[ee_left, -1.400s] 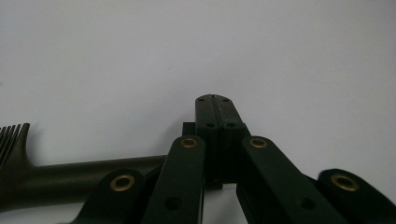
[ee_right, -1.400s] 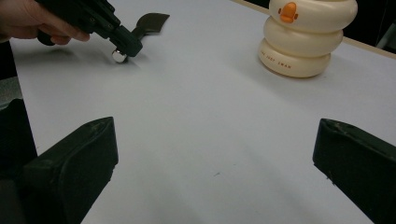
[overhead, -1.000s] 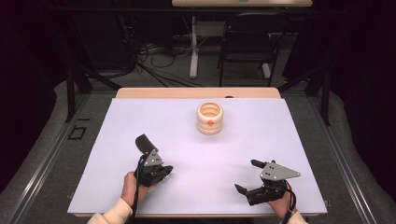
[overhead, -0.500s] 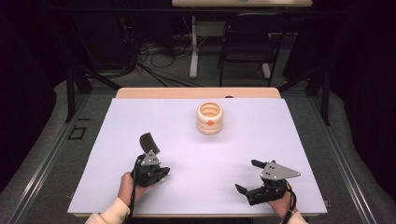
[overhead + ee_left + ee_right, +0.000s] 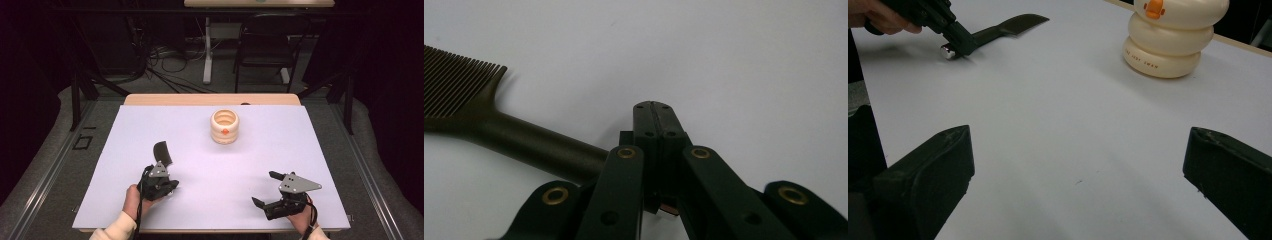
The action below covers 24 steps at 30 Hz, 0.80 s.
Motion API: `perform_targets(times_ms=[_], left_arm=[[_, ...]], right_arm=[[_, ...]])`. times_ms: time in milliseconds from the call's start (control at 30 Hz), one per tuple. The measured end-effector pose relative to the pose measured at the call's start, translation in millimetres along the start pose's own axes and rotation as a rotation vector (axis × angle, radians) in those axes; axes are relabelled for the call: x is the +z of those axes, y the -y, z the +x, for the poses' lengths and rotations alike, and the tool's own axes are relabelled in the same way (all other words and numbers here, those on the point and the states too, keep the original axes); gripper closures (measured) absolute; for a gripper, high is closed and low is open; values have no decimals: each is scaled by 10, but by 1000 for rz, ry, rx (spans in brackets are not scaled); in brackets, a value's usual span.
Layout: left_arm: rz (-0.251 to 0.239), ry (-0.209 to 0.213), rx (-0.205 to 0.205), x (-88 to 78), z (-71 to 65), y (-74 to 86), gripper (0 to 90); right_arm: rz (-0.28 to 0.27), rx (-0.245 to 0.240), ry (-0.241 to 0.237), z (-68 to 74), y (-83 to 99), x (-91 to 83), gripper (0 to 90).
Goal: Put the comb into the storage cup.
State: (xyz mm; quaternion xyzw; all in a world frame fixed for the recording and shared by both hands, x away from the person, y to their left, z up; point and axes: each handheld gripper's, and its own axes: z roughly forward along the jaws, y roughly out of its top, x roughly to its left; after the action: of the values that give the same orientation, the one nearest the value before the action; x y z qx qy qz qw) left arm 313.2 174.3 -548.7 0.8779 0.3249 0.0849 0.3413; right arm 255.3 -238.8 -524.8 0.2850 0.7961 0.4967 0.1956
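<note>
I have the left gripper (image 5: 161,176) in the lower left of the high view, its jaws fully together. In the left gripper view the closed tips (image 5: 654,112) meet with nothing between them, and the comb (image 5: 509,135) lies beside and partly under the linkage, handle running toward the lower centre of that frame, teeth at the upper left. Whether any part of the handle is caught lower down I cannot tell; at the tips it is not.

In the high view the comb's (image 5: 163,151) toothed end sits just above the left gripper on the white table (image 5: 300,150). The cream holder (image 5: 225,127), ringed and with an orange mark, stands upper centre, well apart from both tools.

The right gripper (image 5: 272,192), lower right of the high view, is wide open and holds nothing; its jaws frame bare table in the right gripper view.

Risks noted:
- A lift now may leave the comb behind, since the tips are shut beside it.
- Pressing down could skid the comb across the smooth surface.
- A grip at the handle's end would let the toothed end droop or swing.
- The light holder may tip if the comb strikes its rim.
</note>
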Motion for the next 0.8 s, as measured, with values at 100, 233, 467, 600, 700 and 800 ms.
perform_targets(times_ms=[100, 233, 467, 600, 700, 800], left_arm=[[1, -1, -1, -10, 4, 4, 900], [9, 4, -5, -26, 18, 15, 900], [24, 6, -12, -40, 33, 24, 900], [29, 1, -12, -48, 47, 30, 900], [28, -1, -16, -52, 55, 34, 900], [36, -1, -18, -63, 74, 38, 900]], right_arm=[[1, -2, -2, 2, 1, 4, 0], [-1, 1, -1, 0, 2, 3, 0], [5, -2, -2, 1, 2, 4, 0], [5, -2, -1, 2, 1, 3, 0], [6, -1, -1, 1, 2, 3, 0], [3, 0, -2, 3, 2, 3, 0]])
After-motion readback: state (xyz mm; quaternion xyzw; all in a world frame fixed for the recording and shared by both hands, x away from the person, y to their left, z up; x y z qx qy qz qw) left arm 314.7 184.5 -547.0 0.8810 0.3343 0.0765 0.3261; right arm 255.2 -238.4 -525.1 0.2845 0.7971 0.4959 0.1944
